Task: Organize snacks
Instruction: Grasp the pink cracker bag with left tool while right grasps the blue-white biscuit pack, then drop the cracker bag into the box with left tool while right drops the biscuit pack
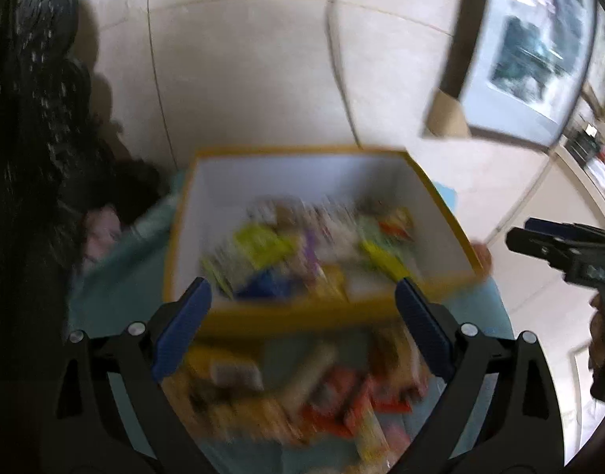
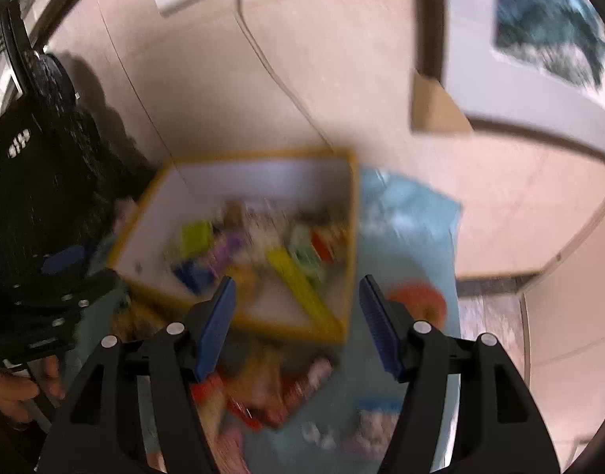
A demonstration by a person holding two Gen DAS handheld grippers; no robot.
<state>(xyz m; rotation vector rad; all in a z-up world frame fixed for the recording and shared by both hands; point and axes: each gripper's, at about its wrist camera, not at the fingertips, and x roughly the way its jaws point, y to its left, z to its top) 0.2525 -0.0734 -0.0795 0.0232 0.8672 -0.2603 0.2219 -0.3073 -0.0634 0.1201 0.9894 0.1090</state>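
Both views blurred. Left gripper (image 1: pixel 302 328) spread wide, empty; right gripper (image 2: pixel 296 324) likewise. Box (image 1: pixel 440 201) part-filled on blue cloth (image 2: pixel 413 229); loose snacks (image 1: pixel 322 391) beside it, near side. Judged between picks; next move: grasp one packet.

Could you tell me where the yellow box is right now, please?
The yellow box sits on the blue cloth, centre in both views, just beyond the loose snacks and near the wall.
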